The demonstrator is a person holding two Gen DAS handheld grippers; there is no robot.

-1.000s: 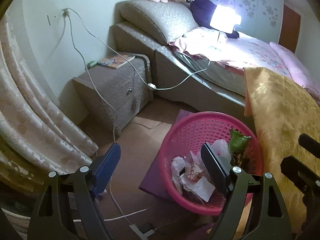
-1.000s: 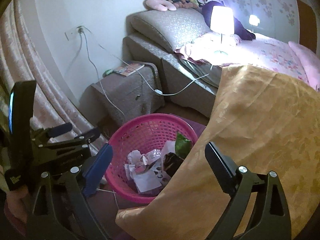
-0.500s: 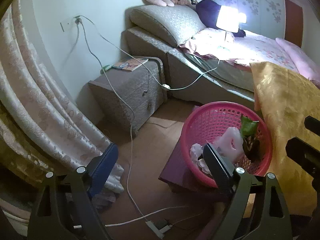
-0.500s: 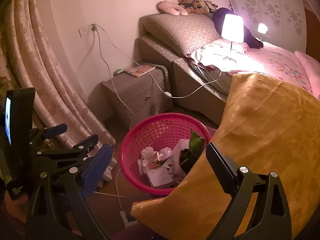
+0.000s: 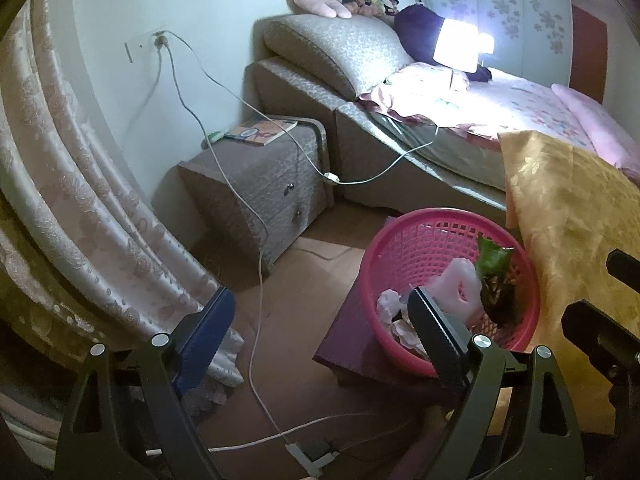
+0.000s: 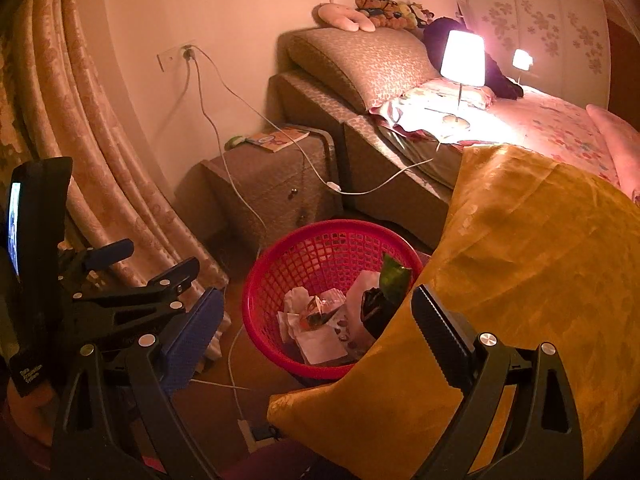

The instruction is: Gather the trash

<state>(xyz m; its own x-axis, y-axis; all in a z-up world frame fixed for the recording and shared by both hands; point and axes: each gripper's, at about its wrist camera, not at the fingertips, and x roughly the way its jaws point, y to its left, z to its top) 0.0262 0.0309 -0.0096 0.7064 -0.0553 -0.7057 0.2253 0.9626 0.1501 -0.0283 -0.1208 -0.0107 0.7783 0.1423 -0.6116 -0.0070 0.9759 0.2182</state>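
1. The landmark is the pink basket [image 5: 404, 240], a mesh one on the floor at the foot of the bed. It already holds the trash: crumpled papers [image 6: 316, 328], a pale lumpy piece [image 5: 460, 288] and a green-and-dark wrapper [image 5: 494, 276], all inside the rim.
2. The left gripper [image 5: 320, 328] hovers just to the basket's left and above it. Its fingers are wide apart with nothing between them, just bare floor and a white cable [image 5: 260, 280] below. The right-hand finger overlaps the basket's near rim in the left wrist view, but I can't tell if it touches.
3. The right gripper [image 6: 308, 328] hangs over the basket's near side, jaws also spread wide and empty.
4. A yellow patterned cloth [image 6: 520, 260] drapes right against the basket's right side and covers part of its rim.
5. Behind the basket sits a grey nightstand [image 5: 256, 184] with a book [image 5: 262, 131] on top. A lit lamp [image 6: 462, 60] stands on the bed further back.
6. Left of the basket, past the cable, hangs a patterned curtain [image 5: 80, 200].
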